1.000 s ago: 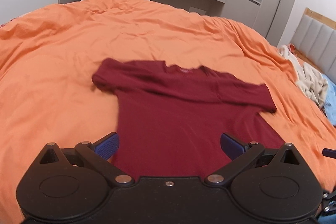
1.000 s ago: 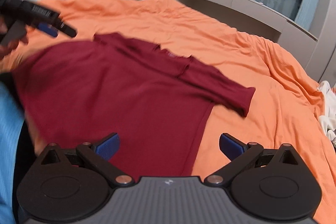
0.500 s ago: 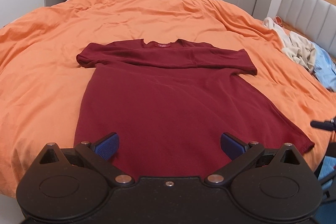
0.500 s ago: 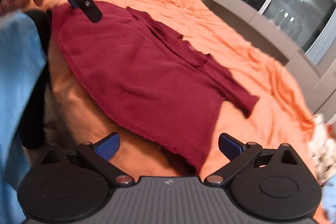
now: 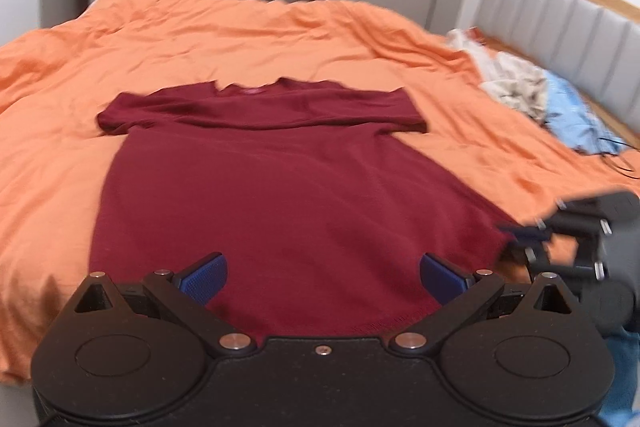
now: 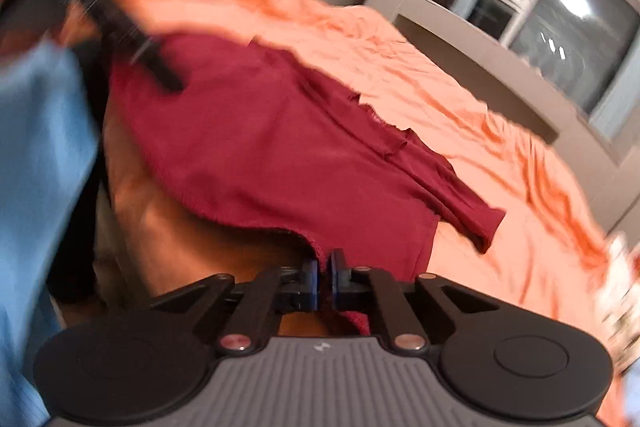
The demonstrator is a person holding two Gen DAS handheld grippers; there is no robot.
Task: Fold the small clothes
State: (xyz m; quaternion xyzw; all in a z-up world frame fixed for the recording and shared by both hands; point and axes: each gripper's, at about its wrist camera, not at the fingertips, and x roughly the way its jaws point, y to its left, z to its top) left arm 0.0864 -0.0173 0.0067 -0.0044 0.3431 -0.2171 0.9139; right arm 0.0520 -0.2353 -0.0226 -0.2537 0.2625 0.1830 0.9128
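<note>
A maroon T-shirt (image 5: 280,195) lies flat on the orange bedspread (image 5: 240,39); the right gripper (image 6: 324,277), wide half a second ago, now pinches its near-right hem corner; the left gripper (image 5: 322,277) gapes empty above the near hem; folding can begin.

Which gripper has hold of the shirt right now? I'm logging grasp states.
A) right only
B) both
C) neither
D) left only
A: the right gripper is shut on the bottom corner of the maroon T-shirt, while the left gripper hangs open above the hem, its blue fingers wide apart.
</note>
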